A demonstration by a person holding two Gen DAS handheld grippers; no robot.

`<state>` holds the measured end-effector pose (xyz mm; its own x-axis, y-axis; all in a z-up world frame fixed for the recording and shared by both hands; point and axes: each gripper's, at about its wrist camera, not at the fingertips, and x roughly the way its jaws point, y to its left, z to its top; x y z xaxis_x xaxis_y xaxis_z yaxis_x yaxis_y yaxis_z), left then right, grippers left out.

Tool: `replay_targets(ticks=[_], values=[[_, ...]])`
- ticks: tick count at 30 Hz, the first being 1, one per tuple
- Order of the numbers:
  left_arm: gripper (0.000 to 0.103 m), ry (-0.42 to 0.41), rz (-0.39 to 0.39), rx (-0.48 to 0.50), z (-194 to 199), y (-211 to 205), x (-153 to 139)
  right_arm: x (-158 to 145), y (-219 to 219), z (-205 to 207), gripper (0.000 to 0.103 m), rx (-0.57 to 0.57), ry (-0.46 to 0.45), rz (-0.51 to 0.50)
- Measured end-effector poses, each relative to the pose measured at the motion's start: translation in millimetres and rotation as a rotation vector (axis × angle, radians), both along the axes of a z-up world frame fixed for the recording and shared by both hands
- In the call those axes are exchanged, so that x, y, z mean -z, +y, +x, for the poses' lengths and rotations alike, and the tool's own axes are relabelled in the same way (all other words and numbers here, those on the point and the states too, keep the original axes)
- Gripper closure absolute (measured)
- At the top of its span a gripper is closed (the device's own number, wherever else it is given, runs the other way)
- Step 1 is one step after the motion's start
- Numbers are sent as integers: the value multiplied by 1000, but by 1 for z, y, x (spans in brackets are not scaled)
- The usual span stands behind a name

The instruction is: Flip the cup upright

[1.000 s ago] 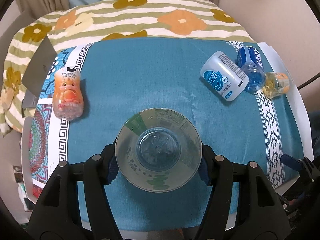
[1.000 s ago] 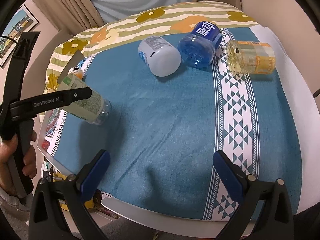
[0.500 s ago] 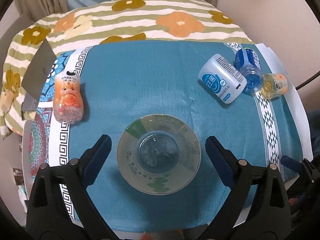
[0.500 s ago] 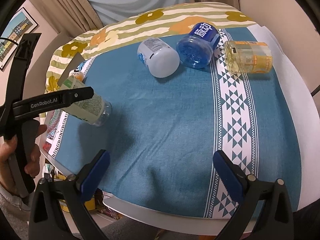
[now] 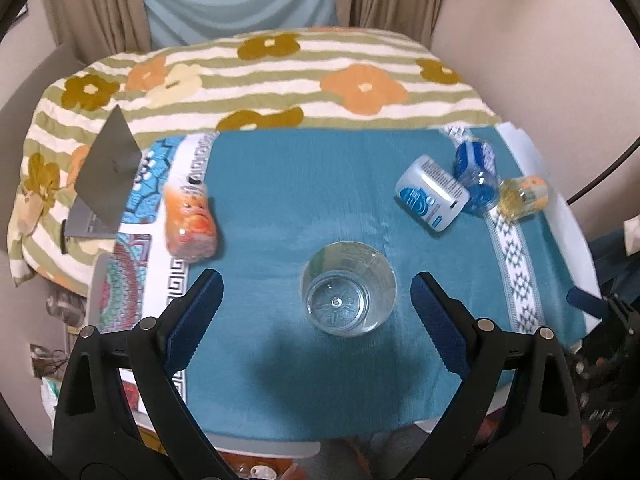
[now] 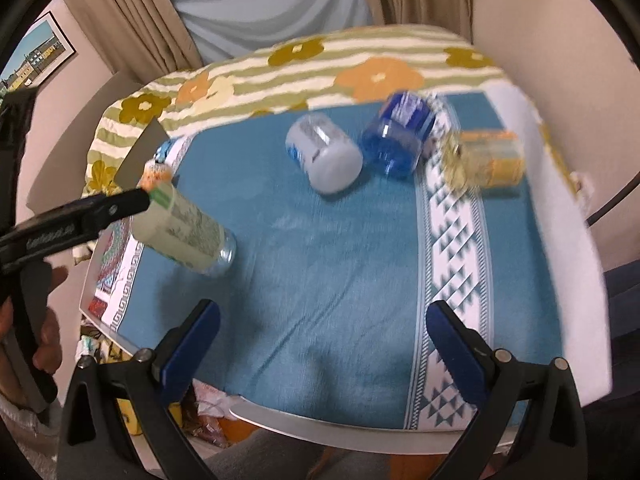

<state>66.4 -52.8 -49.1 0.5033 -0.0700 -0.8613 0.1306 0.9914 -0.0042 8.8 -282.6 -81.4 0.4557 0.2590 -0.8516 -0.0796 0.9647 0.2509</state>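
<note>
On the blue table cloth (image 5: 280, 200), the cup (image 5: 349, 289) stands upright between my wide left claw (image 5: 316, 304), untouched.
From the right view, the cup (image 6: 185, 232) sits near the table's left edge; my right claw (image 6: 323, 336) gapes empty. Flip looks finished; next I would back away.

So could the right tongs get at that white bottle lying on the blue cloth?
Probably yes. The right tongs are open, and only bare blue cloth lies between them and the white bottle. The blue bottle lies close beside it.
</note>
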Motion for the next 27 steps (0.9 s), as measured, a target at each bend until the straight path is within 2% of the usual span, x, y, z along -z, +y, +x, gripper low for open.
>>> replay_targets(ticks=[8, 13, 22, 27], values=[[0, -143, -33, -13, -37, 20, -52, -60, -1, -10, 0, 80, -110, -36], [0, -235, -26, -12, -59, 25, -74, -93, 8, -23, 0, 89, -194, -108], [0, -310, -12, -40, -88, 38, -84, -127, 18, -48, 0, 133, -325, -180], [0, -333, -17, -47, -100, 41, -82, -127, 24, -57, 0, 164, -336, -223]])
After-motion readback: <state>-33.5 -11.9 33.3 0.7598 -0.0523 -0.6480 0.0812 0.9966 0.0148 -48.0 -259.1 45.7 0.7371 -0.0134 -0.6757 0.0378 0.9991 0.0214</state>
